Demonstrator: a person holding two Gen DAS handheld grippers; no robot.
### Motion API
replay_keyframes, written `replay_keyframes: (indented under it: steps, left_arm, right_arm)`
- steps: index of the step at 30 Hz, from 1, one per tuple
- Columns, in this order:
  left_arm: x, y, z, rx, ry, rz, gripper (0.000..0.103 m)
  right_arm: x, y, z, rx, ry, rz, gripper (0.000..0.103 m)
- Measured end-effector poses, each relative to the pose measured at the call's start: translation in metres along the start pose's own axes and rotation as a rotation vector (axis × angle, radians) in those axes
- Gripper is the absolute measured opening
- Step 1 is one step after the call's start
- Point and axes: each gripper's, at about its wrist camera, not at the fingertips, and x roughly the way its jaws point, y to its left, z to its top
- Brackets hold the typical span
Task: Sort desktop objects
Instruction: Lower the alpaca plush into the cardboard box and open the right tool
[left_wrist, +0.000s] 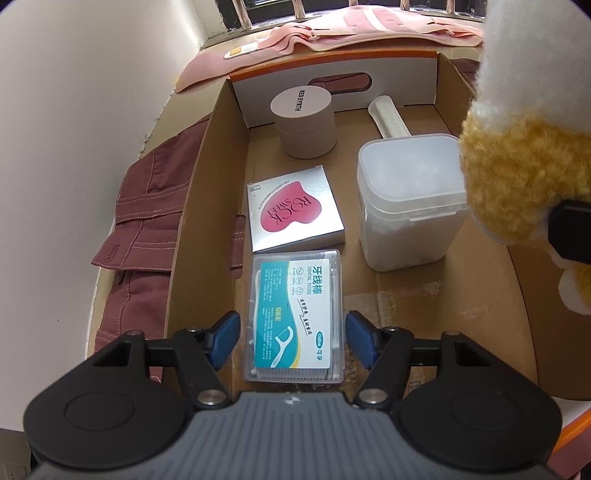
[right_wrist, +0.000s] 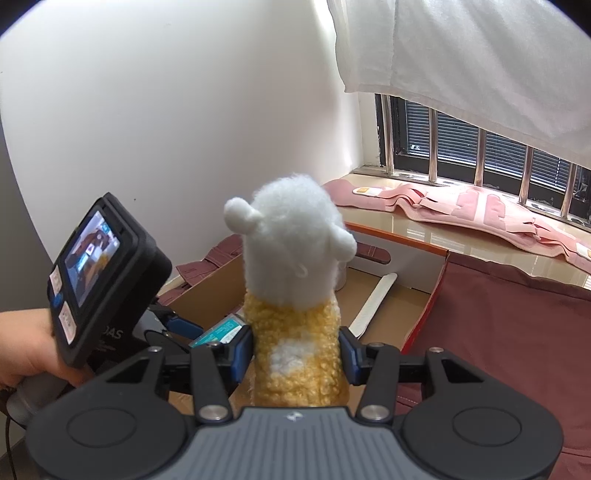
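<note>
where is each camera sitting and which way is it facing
Left wrist: on the left gripper, looking down into the cardboard box; open blue fingers flank the dental floss case.
Right wrist: on the right gripper, facing the window; fingers clamp the plush toy; a hand shows.
Shared: box, plush toy, floss case.

The round tub (left_wrist: 303, 122) says "RED EARTH". The flat box (left_wrist: 293, 208) says "ROCK SWEET". The clear case (left_wrist: 295, 317) says "DENTAL FLOSS".
</note>
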Motion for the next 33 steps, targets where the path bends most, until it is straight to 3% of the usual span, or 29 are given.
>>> replay_keyframes:
  steps: [5,8,17,25,33]
  left_arm:
    - [-0.003,0.0,0.0,-0.004,-0.007,-0.002,0.074]
    - [-0.014,0.005,0.0,-0.027,-0.036,-0.017,0.086]
    - [-0.064,0.02,-0.012,-0.041,-0.16,0.005,0.097]
    - [-0.072,0.029,-0.031,-0.061,-0.176,0.03,0.098]
    - [-0.078,0.034,-0.037,-0.092,-0.212,0.001,0.103]
  right_arm:
    - [-0.001,-0.002,0.0,-0.004,-0.002,-0.001,0.047]
    - [-0.001,-0.002,0.001,-0.02,-0.001,-0.001,0.047]
    - [0.013,0.005,-0.004,-0.064,0.047,0.056,0.047]
    - [0.036,0.016,-0.012,-0.116,0.146,0.087,0.047]
    - [0.059,0.025,-0.019,-0.157,0.224,0.076,0.047]
